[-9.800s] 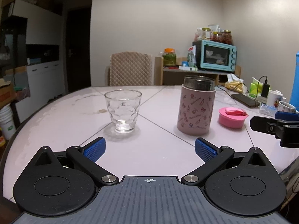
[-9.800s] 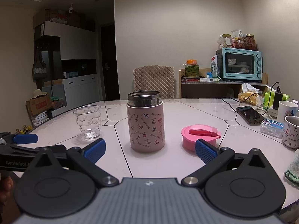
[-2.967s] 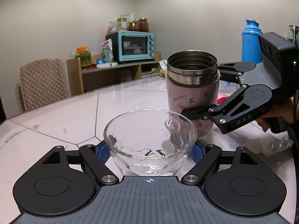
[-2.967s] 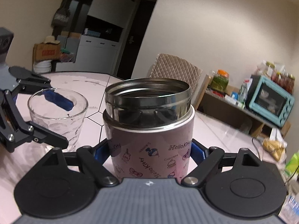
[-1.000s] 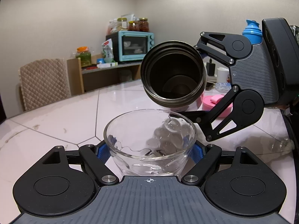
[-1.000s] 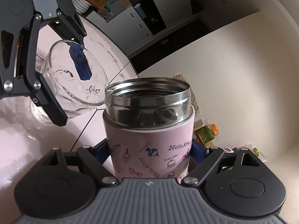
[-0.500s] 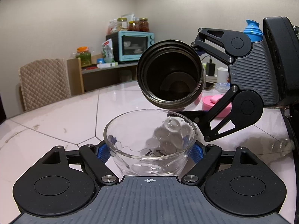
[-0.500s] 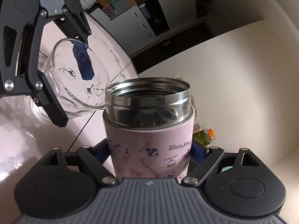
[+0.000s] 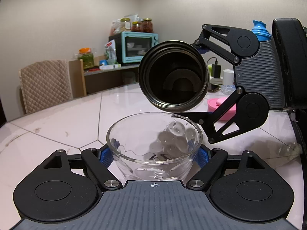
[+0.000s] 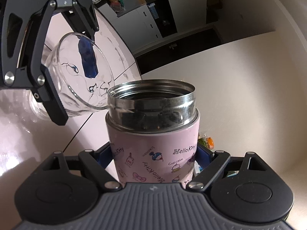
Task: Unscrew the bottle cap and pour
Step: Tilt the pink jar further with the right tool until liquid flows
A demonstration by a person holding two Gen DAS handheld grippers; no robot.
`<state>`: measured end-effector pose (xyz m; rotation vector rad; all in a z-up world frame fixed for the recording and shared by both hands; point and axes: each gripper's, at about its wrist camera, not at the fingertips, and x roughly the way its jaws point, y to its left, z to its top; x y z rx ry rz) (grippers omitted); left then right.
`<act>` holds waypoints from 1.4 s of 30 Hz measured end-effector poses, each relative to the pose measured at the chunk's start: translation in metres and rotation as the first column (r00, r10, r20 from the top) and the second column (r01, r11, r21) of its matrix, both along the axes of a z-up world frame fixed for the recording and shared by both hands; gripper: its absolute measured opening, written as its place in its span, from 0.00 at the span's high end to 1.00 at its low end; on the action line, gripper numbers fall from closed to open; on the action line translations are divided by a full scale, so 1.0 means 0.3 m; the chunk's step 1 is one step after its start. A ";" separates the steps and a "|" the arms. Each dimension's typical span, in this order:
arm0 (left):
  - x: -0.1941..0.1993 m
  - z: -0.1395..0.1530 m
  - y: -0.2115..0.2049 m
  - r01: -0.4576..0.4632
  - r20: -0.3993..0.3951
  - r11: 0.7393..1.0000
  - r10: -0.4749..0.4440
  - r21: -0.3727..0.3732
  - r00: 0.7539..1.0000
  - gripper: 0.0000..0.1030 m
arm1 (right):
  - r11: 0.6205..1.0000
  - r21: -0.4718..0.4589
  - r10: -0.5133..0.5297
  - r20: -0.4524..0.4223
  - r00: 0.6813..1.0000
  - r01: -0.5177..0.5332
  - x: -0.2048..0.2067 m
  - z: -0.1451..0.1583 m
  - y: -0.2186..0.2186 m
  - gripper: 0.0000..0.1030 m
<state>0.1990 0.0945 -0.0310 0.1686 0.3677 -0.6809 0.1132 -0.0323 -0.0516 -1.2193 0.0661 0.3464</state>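
My left gripper (image 9: 154, 156) is shut on a clear dimpled glass (image 9: 153, 143), blue pads against its sides. My right gripper (image 10: 153, 157) is shut on a pink Hello Kitty thermos bottle (image 10: 153, 149) with a steel rim and no cap. In the left wrist view the bottle (image 9: 173, 76) is tipped on its side, its dark mouth facing me, its lower lip just over the glass's far rim. In the right wrist view the glass (image 10: 80, 76) nearly touches the bottle's rim. The pink cap (image 9: 220, 106) lies on the table behind.
The pale hexagon-tiled table (image 9: 63, 122) spreads left of the glass. A quilted chair (image 9: 45, 84) stands at its far side. A teal toaster oven (image 9: 137, 47) and jars sit on a shelf behind. White mugs (image 9: 228, 78) and a blue bottle (image 9: 260, 28) are at the right.
The bottle has rolled further onto its side and shifted slightly left, its mouth now squarer to me over the glass. The glass has stayed in place.
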 end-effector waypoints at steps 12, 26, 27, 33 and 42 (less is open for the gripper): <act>-0.003 0.001 -0.004 0.000 0.000 1.000 0.000 0.000 1.000 0.17 | 0.998 -0.067 0.016 0.044 0.999 -0.013 -0.003 -0.045 0.013 0.15; -0.006 0.002 -0.007 0.000 -0.001 1.000 0.000 0.000 1.000 0.17 | 0.991 -0.131 0.031 0.083 0.996 -0.020 -0.051 -0.092 -0.031 0.15; -0.007 0.002 -0.009 0.000 -0.001 1.000 0.000 0.000 1.000 0.17 | 0.990 -0.137 0.033 0.086 0.996 -0.021 -0.055 -0.094 -0.033 0.15; -0.006 0.003 -0.008 0.000 -0.001 1.000 0.000 0.000 1.000 0.17 | 0.986 -0.166 0.041 0.099 0.994 -0.025 -0.061 -0.108 -0.038 0.15; -0.005 0.003 -0.008 0.000 -0.001 1.000 0.000 0.000 1.000 0.17 | 0.982 -0.187 0.052 0.120 0.991 -0.029 -0.023 -0.089 -0.001 0.15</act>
